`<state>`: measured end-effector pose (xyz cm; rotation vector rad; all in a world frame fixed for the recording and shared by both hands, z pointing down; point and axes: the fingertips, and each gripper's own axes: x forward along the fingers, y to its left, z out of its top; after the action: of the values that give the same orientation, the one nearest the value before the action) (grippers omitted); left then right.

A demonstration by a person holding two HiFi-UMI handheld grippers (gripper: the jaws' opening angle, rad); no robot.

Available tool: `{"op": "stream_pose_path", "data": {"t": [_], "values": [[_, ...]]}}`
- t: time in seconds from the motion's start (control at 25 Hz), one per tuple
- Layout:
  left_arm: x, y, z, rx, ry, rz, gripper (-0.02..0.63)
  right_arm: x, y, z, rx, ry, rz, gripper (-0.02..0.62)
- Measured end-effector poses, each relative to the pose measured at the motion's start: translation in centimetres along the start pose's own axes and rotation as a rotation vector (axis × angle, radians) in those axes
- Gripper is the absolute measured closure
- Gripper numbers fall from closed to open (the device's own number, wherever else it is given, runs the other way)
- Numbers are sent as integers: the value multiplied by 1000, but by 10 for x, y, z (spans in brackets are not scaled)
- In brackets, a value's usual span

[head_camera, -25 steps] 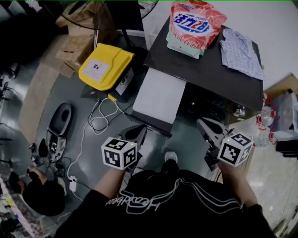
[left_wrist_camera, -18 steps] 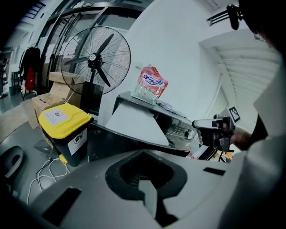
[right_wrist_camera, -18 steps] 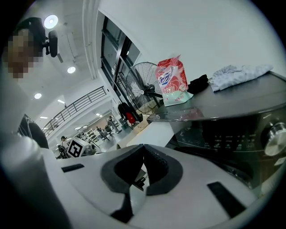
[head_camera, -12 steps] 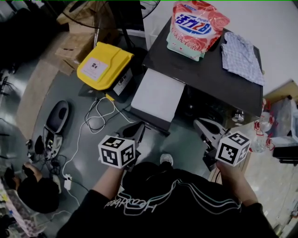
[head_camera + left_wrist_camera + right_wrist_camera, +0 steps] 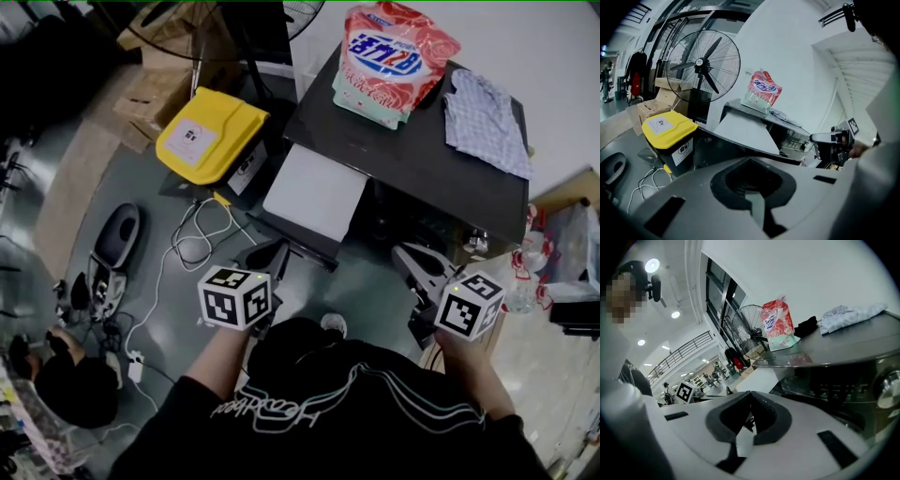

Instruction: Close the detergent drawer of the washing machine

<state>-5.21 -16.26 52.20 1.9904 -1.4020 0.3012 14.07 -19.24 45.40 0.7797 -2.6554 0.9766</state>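
Zero progress on the close so far, going by how things lie: the washing machine (image 5: 422, 159), a dark box with a smooth, slightly glossy flat top, has its detergent drawer (image 5: 314, 192) pulled fully out of the front at the left end. The drawer shows as a pale, matt, flat-topped rectangular slab projecting toward you over the floor. The whole push is left to do, and neither tool touches the drawer. Left of the machine sits a bin with a hard, rounded yellow lid (image 5: 211, 131), likely moulded plastic. On the machine top a soft, glossy pink-and-white detergent pouch (image 5: 389, 56) stands at the back, bulging and creased. A crumpled pale checked cloth (image 5: 487, 108) lies limp to its right. Your left tool (image 5: 272, 253) hangs just short of the drawer's front edge, jaws brought together at the tips with nothing between the ribbed dark pads. Your right tool (image 5: 411, 258) is beside the machine front, well right of the drawer, likewise closed up and empty.
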Motion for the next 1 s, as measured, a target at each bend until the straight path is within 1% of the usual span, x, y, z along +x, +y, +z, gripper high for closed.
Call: {"op": "stream_pose_path", "data": {"t": [0.2, 0.52, 1.0], "values": [[4, -2, 4, 7, 13, 14, 584, -7, 0, 6, 1, -24, 2, 569], [15, -3, 13, 15, 9, 7, 584, -10, 1, 14, 1, -56, 10, 569], [38, -2, 32, 18, 2, 16, 584, -25, -15, 25, 22, -91, -21, 569]]}}
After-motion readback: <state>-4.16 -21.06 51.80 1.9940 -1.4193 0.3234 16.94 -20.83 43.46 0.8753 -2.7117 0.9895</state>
